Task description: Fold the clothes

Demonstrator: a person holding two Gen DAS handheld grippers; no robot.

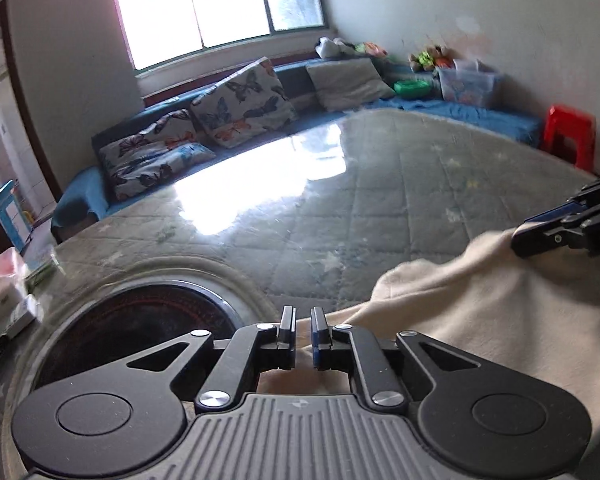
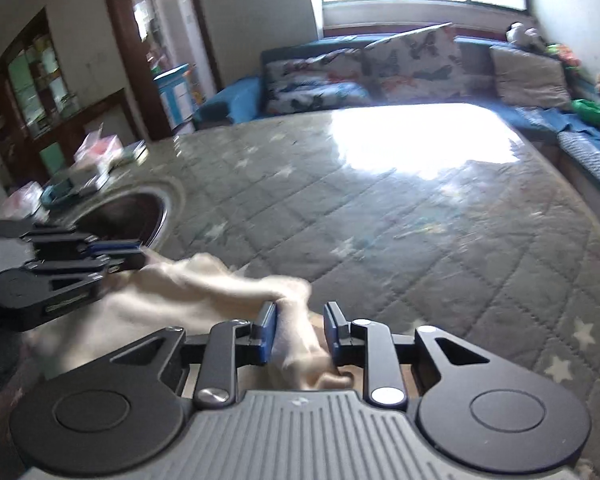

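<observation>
A cream garment [image 1: 480, 304] hangs bunched between the two grippers above the quilted grey table cover [image 1: 380, 200]. My left gripper [image 1: 303, 334] has its jaws nearly together; cloth lies just beyond and under them, and a grip cannot be made out. In the right wrist view the left gripper [image 2: 134, 254] touches the garment's left end [image 2: 204, 280]. My right gripper [image 2: 302, 330] is partly open with a fold of the cream cloth [image 2: 300, 340] between its pads, loose against the left pad. It also shows in the left wrist view [image 1: 520, 236] at the cloth's far edge.
A round dark cooktop [image 1: 140, 320] is set into the table at the left. Boxes and bags [image 2: 96, 156] crowd the left table edge. A blue sofa with butterfly cushions [image 1: 240, 104] runs behind. A red stool [image 1: 568, 132] stands at the far right.
</observation>
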